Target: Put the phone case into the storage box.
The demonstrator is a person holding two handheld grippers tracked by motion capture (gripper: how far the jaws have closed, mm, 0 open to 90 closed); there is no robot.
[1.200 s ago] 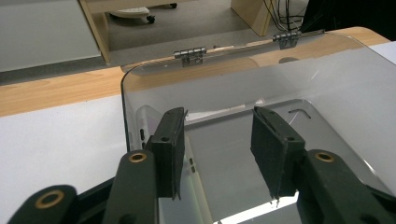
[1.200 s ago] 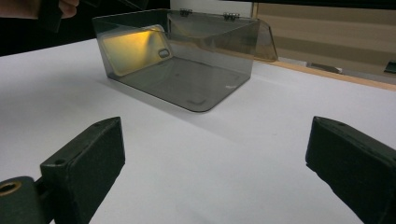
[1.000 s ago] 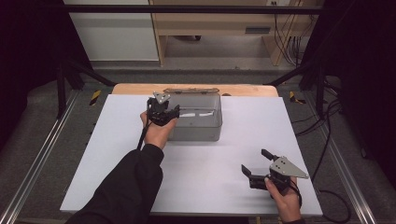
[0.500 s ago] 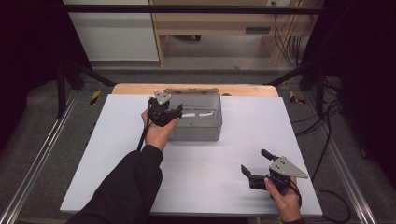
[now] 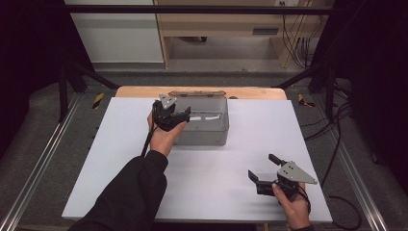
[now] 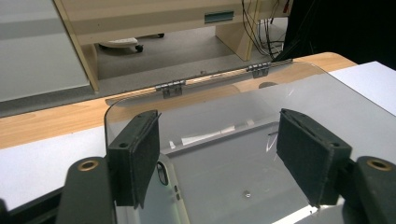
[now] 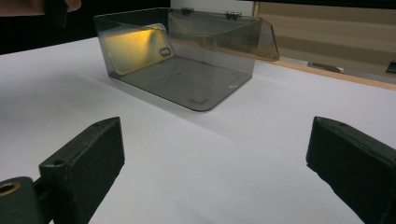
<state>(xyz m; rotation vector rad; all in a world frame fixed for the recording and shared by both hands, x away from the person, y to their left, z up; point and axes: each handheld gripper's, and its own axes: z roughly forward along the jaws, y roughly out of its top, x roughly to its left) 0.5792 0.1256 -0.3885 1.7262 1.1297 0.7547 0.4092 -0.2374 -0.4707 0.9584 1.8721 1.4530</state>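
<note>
A clear grey plastic box (image 5: pixel 202 122) sits on the white surface (image 5: pixel 115 144), toward its far edge and left of the middle, with its hinged lid (image 6: pixel 224 77) swung open and lying back toward the wooden strip behind it. Inside, a see-through phone case (image 7: pixel 135 46) leans against the box's left end wall. The left gripper (image 5: pixel 169 115) is held over the left end of the box; in the left gripper view its jaws stand apart with nothing between them, above the box floor. The right gripper (image 5: pixel 263 174) rests low near the front right of the surface, well apart from the box, its jaws spread wide and empty, pointing toward the box.
</note>
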